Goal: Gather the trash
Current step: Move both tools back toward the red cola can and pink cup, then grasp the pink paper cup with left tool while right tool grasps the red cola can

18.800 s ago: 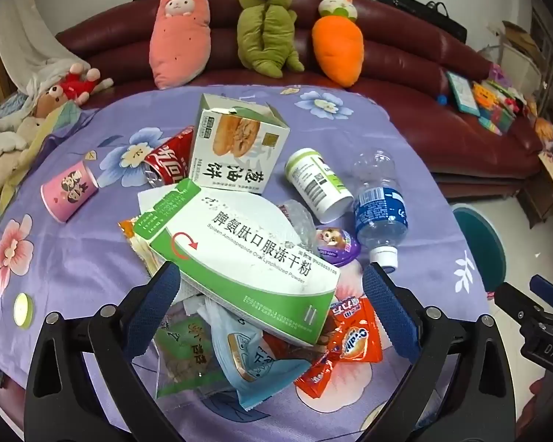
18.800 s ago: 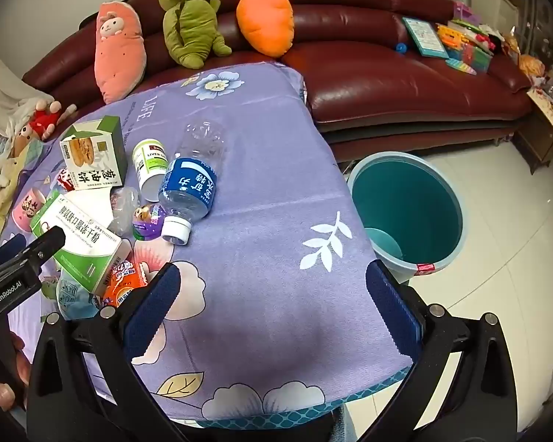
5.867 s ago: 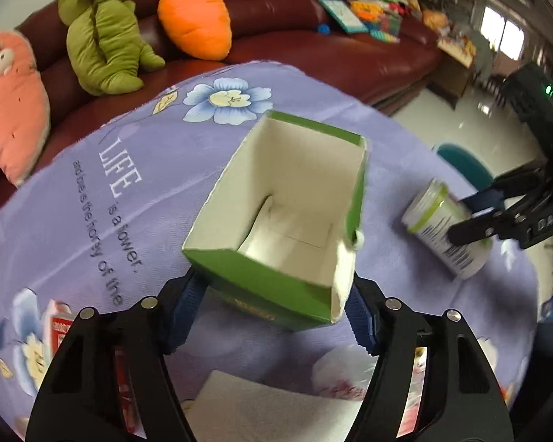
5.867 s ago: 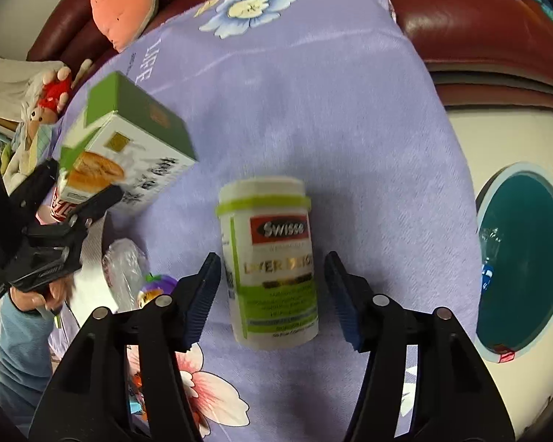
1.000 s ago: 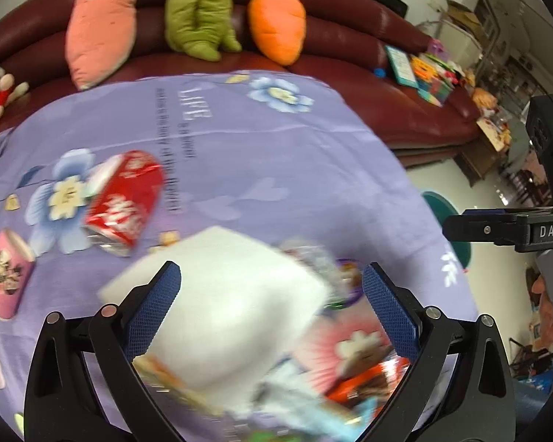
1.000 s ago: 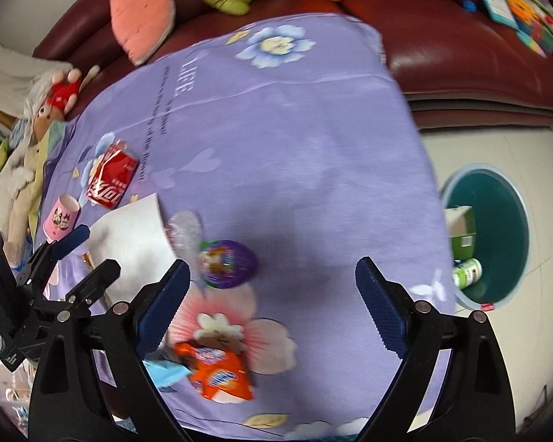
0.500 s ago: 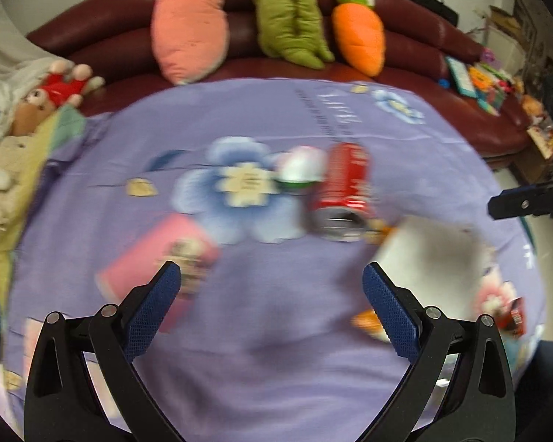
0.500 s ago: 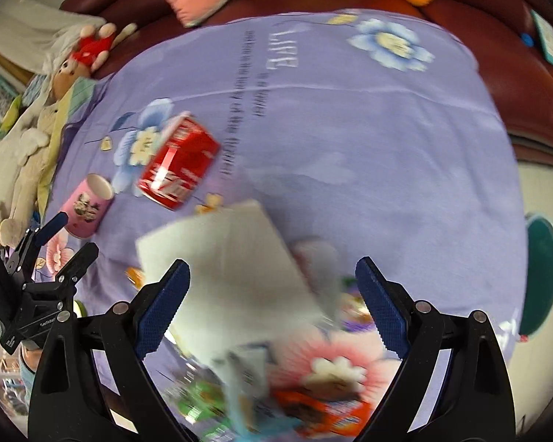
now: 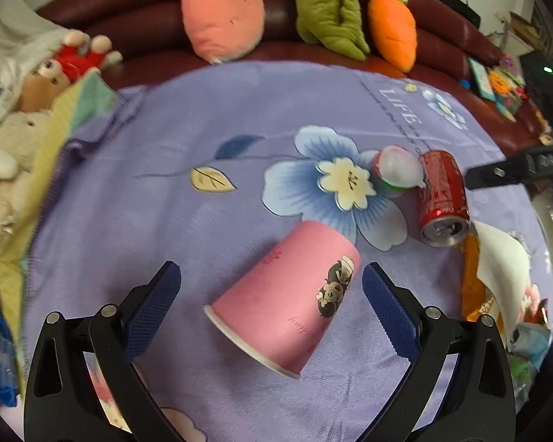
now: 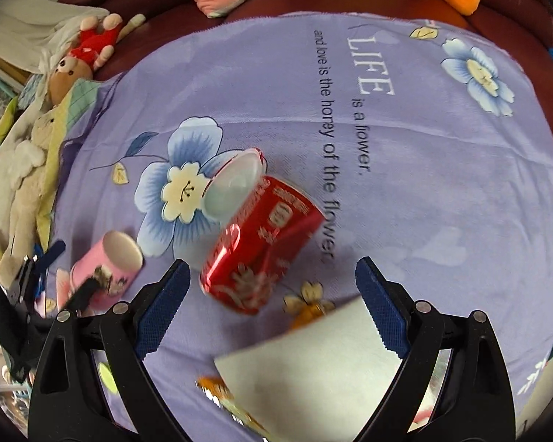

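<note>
**Both grippers lined up over the next 2 pieces of trash, nothing gripped yet**

Step in hand: approach for pick-up. Judged from the framing, each hand has chosen 1 item on the purple flower-print tablecloth [image 9: 188,140].

Left gripper [image 9: 271,294]: jaws wide apart, empty. The pink paper cup with a cartoon figure [image 9: 284,296] lies on its side in the lower centre of the left wrist view, white rim toward the lower edge, base toward the upper right. It sits between the 2 blue pads without touching either. Gripper points steeply down at the cloth.

Right gripper [image 10: 272,289]: jaws wide apart, empty. The red aluminium drink can [image 10: 261,243] lies on its side at centre frame, just above the gap between the pads, slightly blurred. A small white plastic cup with a red rim [image 10: 234,186] touches the can's upper-left end. A white sheet of paper [image 10: 313,364] fills the lower centre, under the right pad. Gripper points steeply down.

Next move, as judged:
- Left: lower around the cup's wall, close gently; thin paper will crush.
- Right: advance until the can's body is between the pads, avoiding the paper.
- The bin is not in either view; carry needed afterwards.

In the left wrist view the can [image 9: 442,199] lies at the right.
</note>
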